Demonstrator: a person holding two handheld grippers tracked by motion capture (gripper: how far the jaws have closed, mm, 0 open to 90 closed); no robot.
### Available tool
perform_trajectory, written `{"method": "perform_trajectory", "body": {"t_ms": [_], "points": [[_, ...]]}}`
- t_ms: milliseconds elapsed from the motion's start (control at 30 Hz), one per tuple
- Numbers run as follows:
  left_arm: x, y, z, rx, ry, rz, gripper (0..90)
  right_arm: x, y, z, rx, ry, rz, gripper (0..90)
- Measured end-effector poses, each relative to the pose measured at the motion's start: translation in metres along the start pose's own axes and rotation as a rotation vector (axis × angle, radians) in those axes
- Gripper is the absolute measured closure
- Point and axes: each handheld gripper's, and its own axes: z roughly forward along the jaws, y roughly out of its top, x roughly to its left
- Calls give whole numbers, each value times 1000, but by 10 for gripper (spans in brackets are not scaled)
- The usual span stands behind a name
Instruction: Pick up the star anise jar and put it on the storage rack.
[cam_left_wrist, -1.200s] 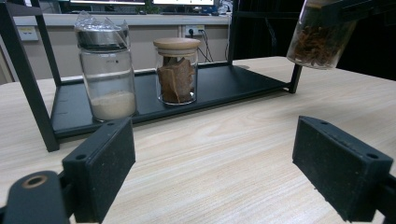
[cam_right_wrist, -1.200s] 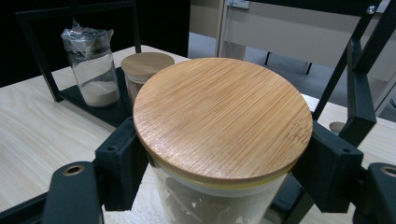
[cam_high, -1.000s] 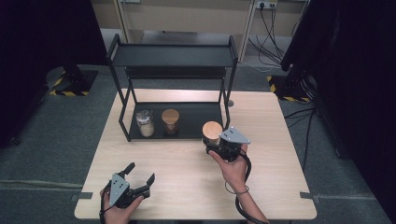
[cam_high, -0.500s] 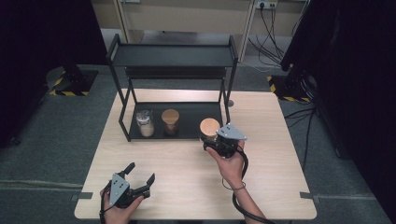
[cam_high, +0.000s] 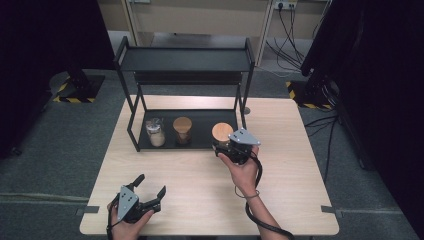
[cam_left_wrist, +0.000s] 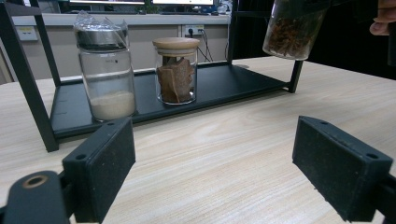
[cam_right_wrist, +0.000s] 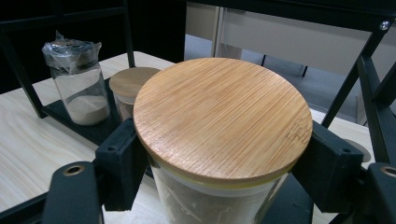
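Pale wood table (cam_high: 300, 165) on grey carpet, dark curtains at sides, cables by back wall. Black two-tier rack (cam_high: 185, 60) at table's far edge. Right gripper (cam_high: 226, 148) clamped on bamboo-lidded jar (cam_high: 222, 133), held above rack's lower shelf, right end. Left gripper (cam_high: 150, 188) near front edge, jaws wide, empty.

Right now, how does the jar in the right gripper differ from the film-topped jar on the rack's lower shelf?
The held jar has a bamboo lid; the shelf jar has a metal cap under crinkled film. The held jar is clamped in the right gripper and hangs off the table in the left gripper view; the shelf jar stands free on the lower shelf. The held jar carries dark brown pieces, the shelf jar pale powder. Both are clear glass cylinders.
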Motion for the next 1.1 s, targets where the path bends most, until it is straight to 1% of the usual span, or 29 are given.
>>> {"method": "perform_trajectory", "body": {"t_ms": [500, 1100], "points": [[0, 0, 0, 1, -2, -1, 127, 1, 3, 14, 18, -1, 5, 258], [0, 0, 0, 2, -2, -1, 127, 2, 8, 24, 17, -7, 11, 258]]}}
